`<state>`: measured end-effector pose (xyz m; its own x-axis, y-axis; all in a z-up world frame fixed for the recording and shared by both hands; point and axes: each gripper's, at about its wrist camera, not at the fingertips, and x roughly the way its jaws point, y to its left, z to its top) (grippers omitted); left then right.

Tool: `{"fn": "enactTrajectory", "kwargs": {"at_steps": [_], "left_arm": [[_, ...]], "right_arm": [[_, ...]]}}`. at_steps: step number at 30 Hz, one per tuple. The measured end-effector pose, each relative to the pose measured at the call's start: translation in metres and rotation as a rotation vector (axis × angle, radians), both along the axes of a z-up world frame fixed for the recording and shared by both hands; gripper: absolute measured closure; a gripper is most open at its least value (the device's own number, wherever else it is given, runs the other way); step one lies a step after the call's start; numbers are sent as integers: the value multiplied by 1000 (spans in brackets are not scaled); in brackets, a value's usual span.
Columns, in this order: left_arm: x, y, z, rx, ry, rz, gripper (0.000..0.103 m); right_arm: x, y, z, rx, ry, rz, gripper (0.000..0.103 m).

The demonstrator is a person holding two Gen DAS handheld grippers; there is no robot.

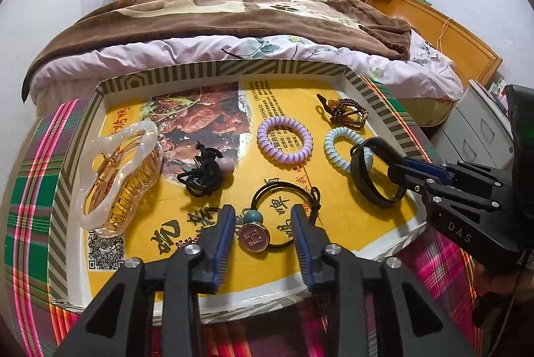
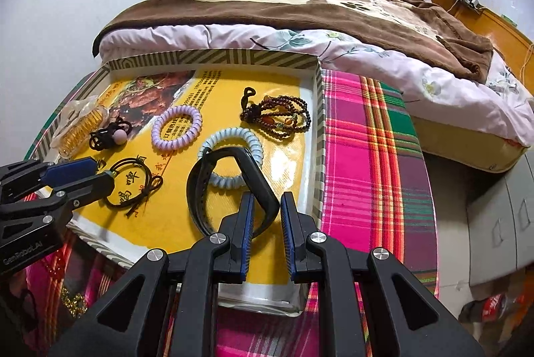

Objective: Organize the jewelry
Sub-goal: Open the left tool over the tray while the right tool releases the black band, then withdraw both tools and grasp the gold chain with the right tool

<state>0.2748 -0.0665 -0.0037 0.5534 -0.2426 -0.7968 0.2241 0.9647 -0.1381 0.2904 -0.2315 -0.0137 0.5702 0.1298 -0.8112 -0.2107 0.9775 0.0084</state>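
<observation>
A shallow box tray (image 1: 233, 69) (image 2: 213, 56) lined with a yellow flyer holds the jewelry. My left gripper (image 1: 263, 228) is open, its fingers on either side of a black hair tie with a round "H" charm (image 1: 254, 236); that tie also shows in the right wrist view (image 2: 133, 186). My right gripper (image 2: 265, 213) is open around the near end of a black wristband (image 2: 227, 186) (image 1: 370, 176), which lies partly on a pale blue coil tie (image 2: 233, 156) (image 1: 343, 150). Also in the tray are a purple coil tie (image 1: 284, 141) (image 2: 177, 131), a dark bead bracelet (image 1: 347, 115) (image 2: 280, 118), a black tie with a pink bead (image 1: 205, 173) (image 2: 110, 135) and an amber hair claw (image 1: 120, 176) (image 2: 78, 126).
The tray sits on a pink and green plaid cloth (image 2: 363, 156) (image 1: 30, 190). A bed with a brown blanket (image 1: 233, 13) (image 2: 300, 3) lies just beyond. Grey drawers (image 2: 500, 216) stand at the right. Gold and red beads (image 2: 71, 300) lie on the cloth at the near left.
</observation>
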Motion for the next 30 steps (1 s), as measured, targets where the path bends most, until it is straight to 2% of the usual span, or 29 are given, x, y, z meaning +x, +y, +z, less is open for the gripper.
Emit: {"fn": "enactTrajectory", "kwargs": {"at_steps": [12, 16, 23, 28, 30], "left_arm": [[-5, 2, 7, -7, -9, 3, 51], [-14, 5, 15, -11, -25, 2, 43], [-45, 17, 43, -7, -93, -6, 31], [-76, 44, 59, -10, -129, 17, 30], [-90, 55, 65, -7, -146, 25, 30]], "right_arm": [[-5, 2, 7, -9, -23, -8, 86], [-11, 3, 12, 2, -34, -10, 84], [-38, 5, 32, 57, -84, 2, 82], [-68, 7, 41, 115, -110, 21, 71], [-81, 10, 41, 140, -110, 33, 71]]}}
